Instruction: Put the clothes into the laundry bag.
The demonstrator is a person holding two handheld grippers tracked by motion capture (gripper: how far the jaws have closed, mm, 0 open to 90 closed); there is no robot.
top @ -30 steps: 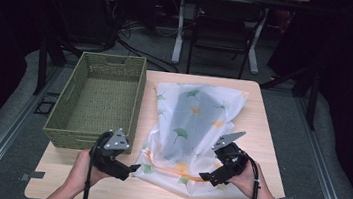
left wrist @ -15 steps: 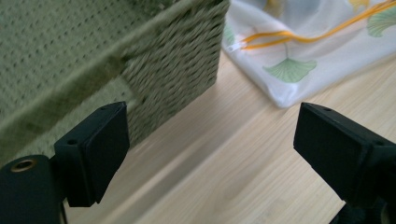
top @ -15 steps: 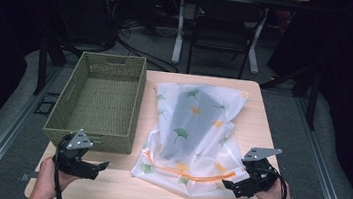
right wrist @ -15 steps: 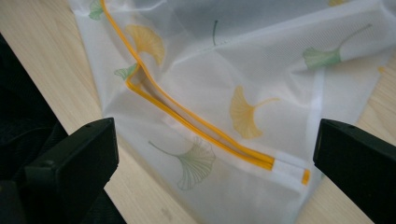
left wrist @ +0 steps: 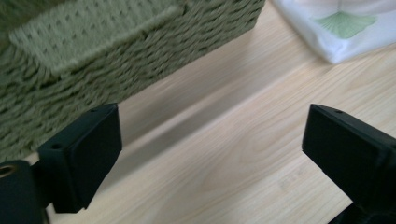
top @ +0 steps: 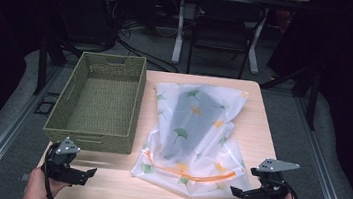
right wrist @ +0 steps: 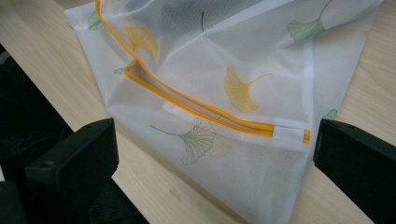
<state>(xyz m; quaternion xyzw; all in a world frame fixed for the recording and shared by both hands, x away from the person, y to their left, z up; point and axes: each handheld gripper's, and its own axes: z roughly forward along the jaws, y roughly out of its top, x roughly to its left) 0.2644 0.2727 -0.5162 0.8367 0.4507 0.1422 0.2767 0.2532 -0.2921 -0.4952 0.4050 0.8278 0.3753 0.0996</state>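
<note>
A white mesh bag [top: 196, 132] printed with green and yellow leaves lies flat on the wooden table [top: 255, 138], with a dark garment inside. Its orange zipper [top: 191, 174] runs along the near end. My left gripper [top: 86, 172] hovers at the table's near left corner, in front of the basket. Its jaws have just been opening and stand wide with nothing between them [left wrist: 212, 130]. My right gripper [top: 237, 193] sits open at the near right, just off the bag's corner. In the right gripper view [right wrist: 217, 140] the bag [right wrist: 224, 93] lies beyond the jaws, untouched.
A green woven basket [top: 99, 100] stands empty on the table's left half, close to my left gripper; its wall [left wrist: 93, 56] looms just ahead. A corner of the bag [left wrist: 336, 28] lies to the right of it. Desk legs and a chair stand beyond the table.
Both grippers have drawn away from the bag's near edge, the left one to the left, the right one to the right, and toward the table's front. The bag lies released and flatter.
</note>
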